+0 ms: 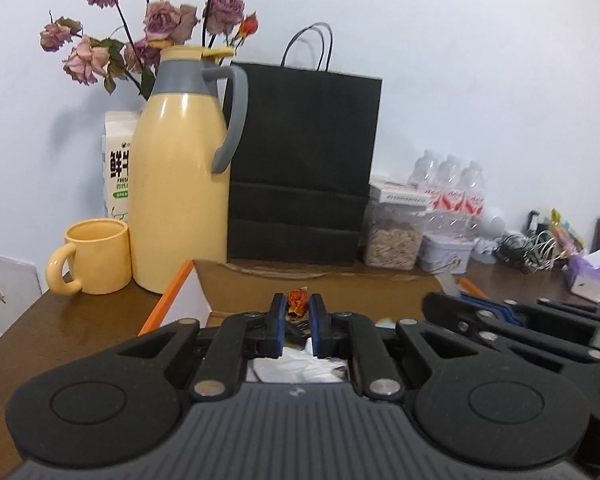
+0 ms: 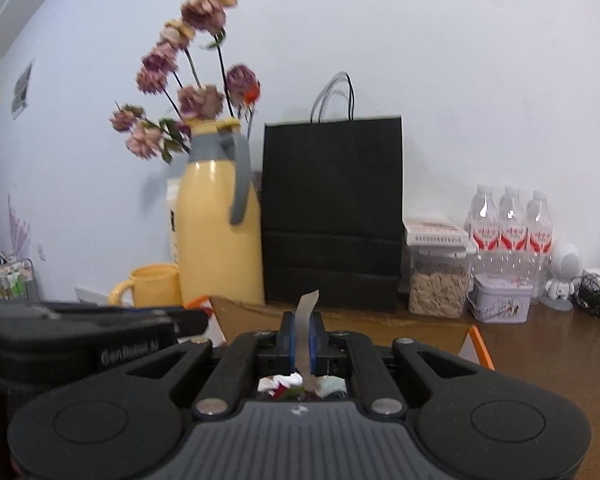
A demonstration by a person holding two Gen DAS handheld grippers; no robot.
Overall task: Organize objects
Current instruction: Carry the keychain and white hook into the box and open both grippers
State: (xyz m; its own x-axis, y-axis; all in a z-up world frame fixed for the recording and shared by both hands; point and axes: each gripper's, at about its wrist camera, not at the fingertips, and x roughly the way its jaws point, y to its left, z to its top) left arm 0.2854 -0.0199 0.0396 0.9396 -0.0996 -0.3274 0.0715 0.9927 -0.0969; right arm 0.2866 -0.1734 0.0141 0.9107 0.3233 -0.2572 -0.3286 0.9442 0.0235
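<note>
While I am holding both tongs over the open cardboard box (image 1: 300,280), my left tongs (image 1: 298,312) are pinching a small dried rosebud (image 1: 297,299) between the blue pads, with the bud poking out just past the tips. My right tongs (image 2: 300,328) are closed on a thin strip of paper or tape (image 2: 307,305) that is sticking up above the tips and curling slightly.

I am judging the rosebud to be nearly weightless, brittle and crumbly, so I am keeping the squeeze light; taking it lower, at the base of the bud or any stub of stem, looks safer than pressing on the petals. The strip looks limp and light and should bend freely, so a flat pinch near one end seems enough.

Below both tongs, white crumpled paper (image 1: 296,368) and other scraps are lying inside the box, so I am guessing that is where these bits belong.

Beyond the box, on the desk (image 1: 80,320), a yellow mug (image 1: 96,256) is standing just beside a yellow jug (image 1: 180,200), with dried roses (image 1: 156,20) rising behind it. A black paper bag (image 1: 304,160) is standing against the wall, and a jar of seeds (image 1: 394,244), a small tin (image 1: 446,254) and water bottles (image 1: 450,188) are sitting to its right.
</note>
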